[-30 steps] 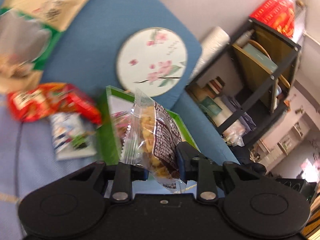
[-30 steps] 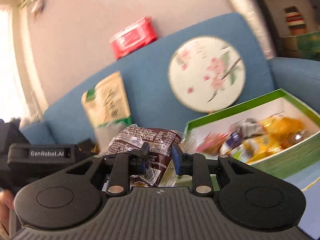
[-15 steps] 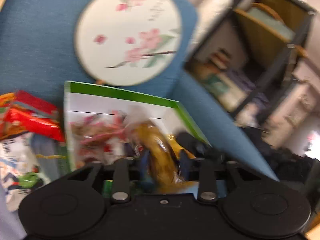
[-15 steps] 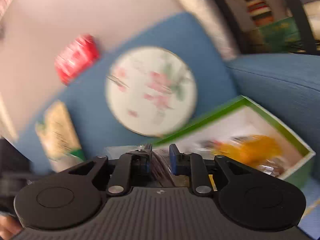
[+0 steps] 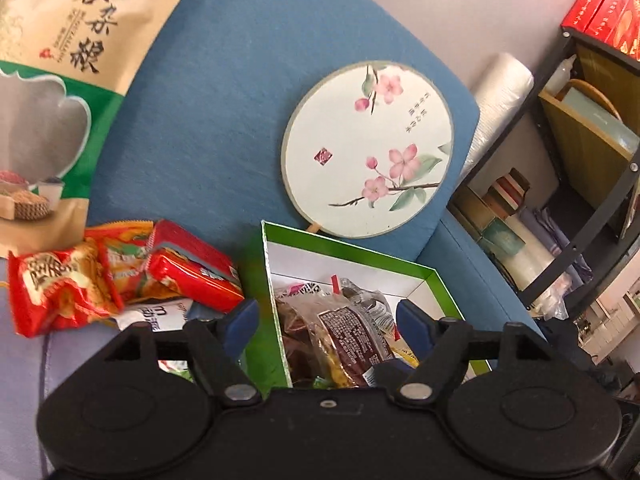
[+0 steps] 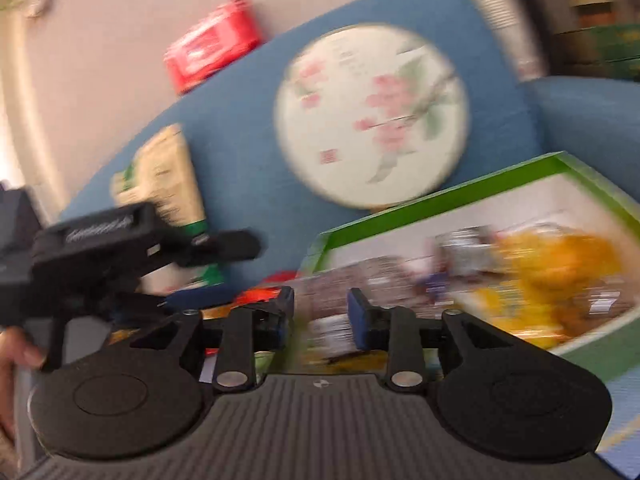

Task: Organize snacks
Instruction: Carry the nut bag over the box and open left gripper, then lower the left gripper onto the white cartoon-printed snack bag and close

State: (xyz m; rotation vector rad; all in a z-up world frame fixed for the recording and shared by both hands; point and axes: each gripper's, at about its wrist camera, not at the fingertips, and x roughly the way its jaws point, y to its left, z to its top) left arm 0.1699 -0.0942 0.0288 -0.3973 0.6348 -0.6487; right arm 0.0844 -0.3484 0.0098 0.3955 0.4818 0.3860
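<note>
My sofa (image 5: 224,92) carries the green box (image 5: 269,280); snacks (image 5: 344,332) lie inside it, more packets (image 5: 120,276) just left of it. Over the box, my left tongs (image 5: 326,316) are spreading wide, empty. My right tongs (image 6: 320,314) are opening, apparently empty through blur.

Left gripper (image 5: 328,320) — jaws opening, spread wide, blue pads (image 5: 244,318) clear of contact, angled slightly downward. Right gripper (image 6: 320,314) — jaws opening, a narrow gap between the pads, nothing clearly pinched; view blurred. A hand (image 6: 14,364) shows at the right view's left edge, under the left gripper's body.
</note>
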